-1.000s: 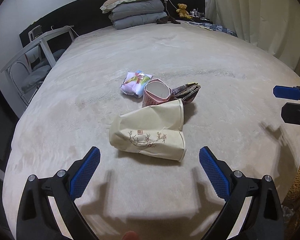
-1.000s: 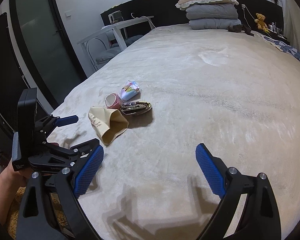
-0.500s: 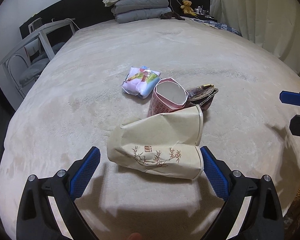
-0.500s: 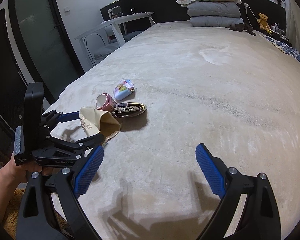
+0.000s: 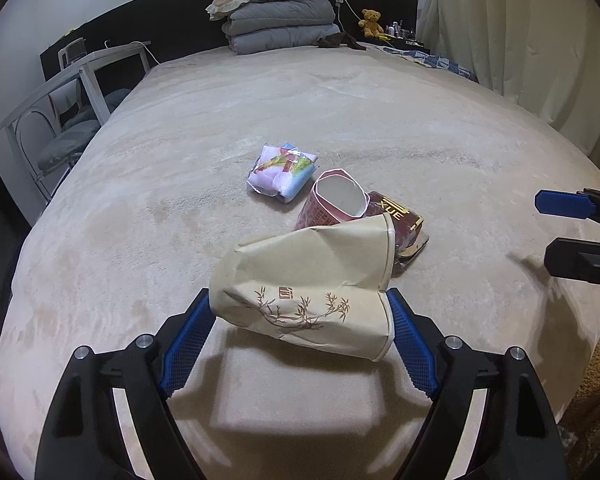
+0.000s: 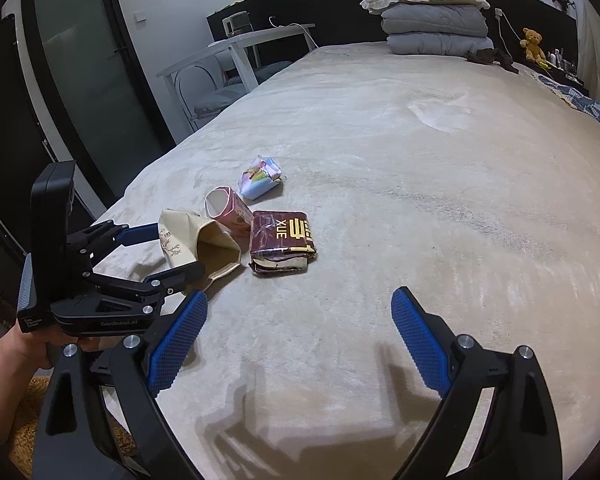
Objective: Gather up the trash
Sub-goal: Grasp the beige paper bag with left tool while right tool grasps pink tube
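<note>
A crushed cream paper cup (image 5: 308, 280) with a bamboo print lies on its side on the beige bed. My left gripper (image 5: 300, 340) is open, its blue pads on either side of the cup's near end, touching or nearly so. The cup also shows in the right wrist view (image 6: 198, 244) between the left gripper's fingers. Behind it lie a pink paper cup (image 5: 332, 204), a dark red crushed box (image 5: 404, 220) and a colourful wrapper (image 5: 282, 172). My right gripper (image 6: 300, 336) is open and empty, over bare bed to the right of the pile.
The bed (image 5: 380, 120) carries folded grey blankets and a pillow (image 5: 278, 24) at the head, with a teddy bear (image 5: 371, 22) beside them. A white desk and chair (image 5: 72, 92) stand along the left side. Curtains (image 5: 520, 32) hang on the right.
My left gripper has moved forward, so the cream cup now sits between its pads instead of ahead of them. My right gripper has stayed nearly still.
</note>
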Demonstrator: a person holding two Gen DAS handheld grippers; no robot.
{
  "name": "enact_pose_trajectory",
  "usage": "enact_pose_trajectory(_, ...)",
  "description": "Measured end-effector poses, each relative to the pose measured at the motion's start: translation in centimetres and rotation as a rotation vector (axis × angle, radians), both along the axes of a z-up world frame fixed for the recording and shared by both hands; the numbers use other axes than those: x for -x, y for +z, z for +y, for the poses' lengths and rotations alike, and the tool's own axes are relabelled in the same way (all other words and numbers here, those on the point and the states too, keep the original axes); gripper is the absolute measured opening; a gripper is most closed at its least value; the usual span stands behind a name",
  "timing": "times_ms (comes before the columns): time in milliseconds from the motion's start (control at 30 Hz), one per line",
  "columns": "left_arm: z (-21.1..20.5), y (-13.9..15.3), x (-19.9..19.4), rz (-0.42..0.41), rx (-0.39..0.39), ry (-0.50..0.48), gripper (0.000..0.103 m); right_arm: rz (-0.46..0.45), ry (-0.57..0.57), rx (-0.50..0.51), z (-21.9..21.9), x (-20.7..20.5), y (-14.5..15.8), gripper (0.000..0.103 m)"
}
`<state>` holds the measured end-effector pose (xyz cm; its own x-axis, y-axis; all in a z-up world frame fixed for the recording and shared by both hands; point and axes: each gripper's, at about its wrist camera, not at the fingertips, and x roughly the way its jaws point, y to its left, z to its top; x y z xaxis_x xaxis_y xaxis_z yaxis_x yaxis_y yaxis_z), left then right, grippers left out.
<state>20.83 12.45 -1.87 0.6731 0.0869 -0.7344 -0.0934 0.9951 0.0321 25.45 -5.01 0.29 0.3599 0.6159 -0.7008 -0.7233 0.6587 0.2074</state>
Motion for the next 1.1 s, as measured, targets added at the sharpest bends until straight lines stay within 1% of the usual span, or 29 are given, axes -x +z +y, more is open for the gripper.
enact_pose_trajectory(200,1.1,0.8,1.5,-0.02,0.008,0.031,0.082,0.01,0.001,0.017,1.3,-0.2,-0.7,0.092)
enact_pose_trajectory(500,2.9,2.0,3.9,-0.056,0.042,0.088,0.082,0.032,0.016,0.026,4.1,-0.1,-1.9,0.092)
enact_pose_trajectory(633,3.8,2.3,4.9,-0.068,0.054,0.117,0.082,0.014,0.045,0.025,5.9,0.8,-2.2,0.092)
enact_pose_trajectory(733,4.6,2.5,5.6,-0.077,0.062,0.14,0.082,-0.014,0.062,0.004,7.1,1.4,-2.1,0.091)
enact_pose_trajectory(800,5.0,2.6,6.0,-0.081,0.072,0.156,0.082,-0.018,0.075,-0.004,8.0,1.6,-2.2,0.085)
enact_pose_trajectory(833,5.3,2.6,6.2,-0.083,0.076,0.164,0.082,-0.02,0.079,-0.002,8.4,1.6,-2.3,0.08)
enact_pose_trajectory(933,6.0,2.7,6.8,-0.089,0.088,0.183,0.082,-0.02,0.087,0.021,9.5,1.5,-2.9,0.074)
enact_pose_trajectory(967,6.2,2.7,6.9,-0.09,0.091,0.188,0.082,-0.021,0.084,0.031,9.8,1.4,-3.1,0.068)
enact_pose_trajectory(1033,6.6,2.6,7.3,-0.093,0.093,0.197,0.082,-0.018,0.085,0.052,10.4,1.2,-3.7,0.062)
enact_pose_trajectory(1100,6.8,2.6,7.5,-0.092,0.096,0.199,0.082,-0.011,0.087,0.052,10.7,0.9,-3.9,0.061)
